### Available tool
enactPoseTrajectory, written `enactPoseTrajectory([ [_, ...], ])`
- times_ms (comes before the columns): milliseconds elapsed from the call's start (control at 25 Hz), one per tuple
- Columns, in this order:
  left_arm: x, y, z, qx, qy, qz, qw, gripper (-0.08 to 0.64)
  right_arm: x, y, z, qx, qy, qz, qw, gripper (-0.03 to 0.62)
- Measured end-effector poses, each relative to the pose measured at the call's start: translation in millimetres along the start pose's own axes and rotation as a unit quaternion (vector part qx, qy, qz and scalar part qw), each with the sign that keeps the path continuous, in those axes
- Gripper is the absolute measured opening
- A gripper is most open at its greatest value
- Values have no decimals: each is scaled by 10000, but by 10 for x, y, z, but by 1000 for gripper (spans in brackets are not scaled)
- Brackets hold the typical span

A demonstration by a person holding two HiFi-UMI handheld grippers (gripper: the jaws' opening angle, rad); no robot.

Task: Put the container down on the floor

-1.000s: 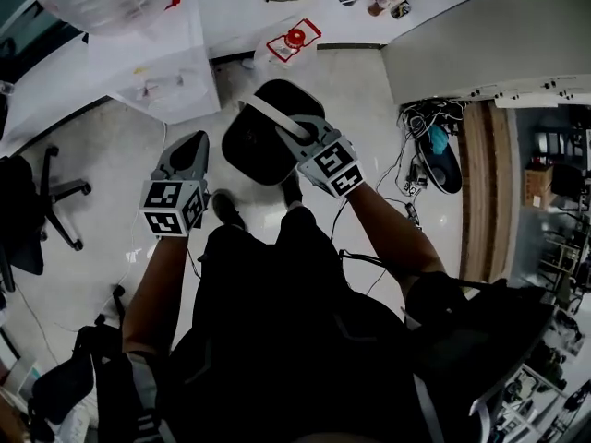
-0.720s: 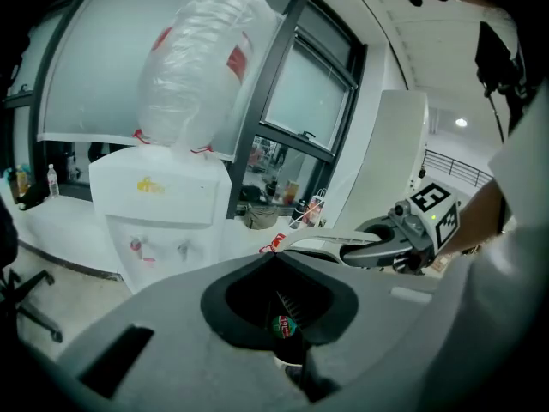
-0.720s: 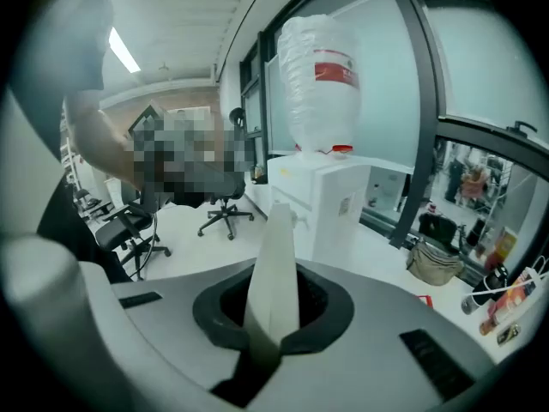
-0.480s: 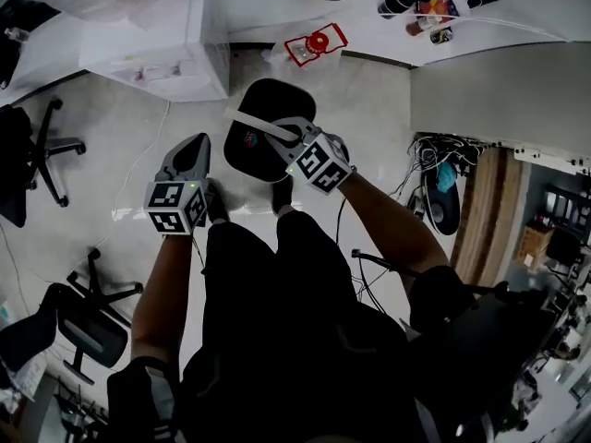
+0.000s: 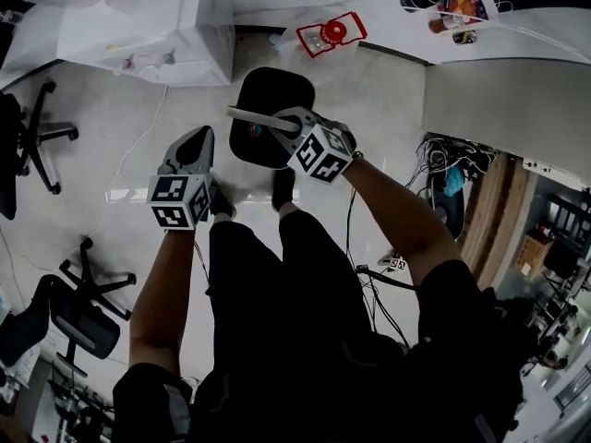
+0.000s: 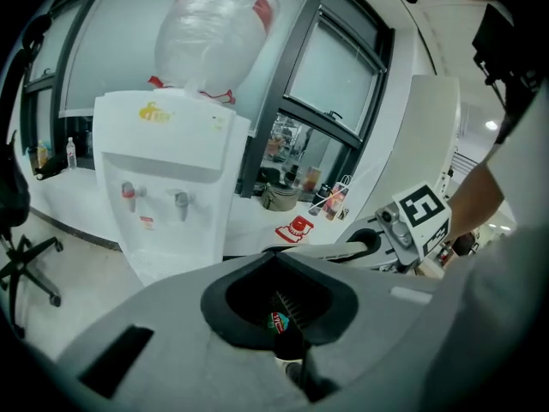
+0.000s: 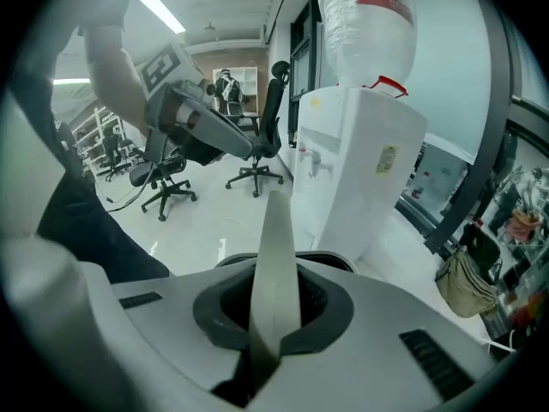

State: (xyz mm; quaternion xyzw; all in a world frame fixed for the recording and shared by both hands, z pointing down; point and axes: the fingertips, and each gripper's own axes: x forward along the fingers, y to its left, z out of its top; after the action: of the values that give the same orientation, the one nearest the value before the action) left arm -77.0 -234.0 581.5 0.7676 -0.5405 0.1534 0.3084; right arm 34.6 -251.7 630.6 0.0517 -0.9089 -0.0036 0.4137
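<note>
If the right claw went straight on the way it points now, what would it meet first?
Probably the white water dispenser, standing ahead beyond the container handle that the right claw grips; depth is unclear.

Near side of container (image 5: 272, 90) hidden behind right gripper (image 5: 282, 120). From that gripper's own camera, container body masked beneath jaws, only handle (image 7: 276, 264) strip showing. Ahead, bottle (image 7: 364, 24) cut by top edge. Print on sticker (image 6: 277, 320) just past left gripper (image 5: 198, 138) tips too small to read.

Water dispenser (image 5: 152, 30), office chair (image 5: 74, 317), cables (image 5: 441, 150)
</note>
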Motion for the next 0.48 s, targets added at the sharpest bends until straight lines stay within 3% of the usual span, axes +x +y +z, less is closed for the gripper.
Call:
enactPoseTrajectory([
  [480,446,351,-427,54,358,-45,9993,8,676,-114,-427,-288,464,224,9983,15],
])
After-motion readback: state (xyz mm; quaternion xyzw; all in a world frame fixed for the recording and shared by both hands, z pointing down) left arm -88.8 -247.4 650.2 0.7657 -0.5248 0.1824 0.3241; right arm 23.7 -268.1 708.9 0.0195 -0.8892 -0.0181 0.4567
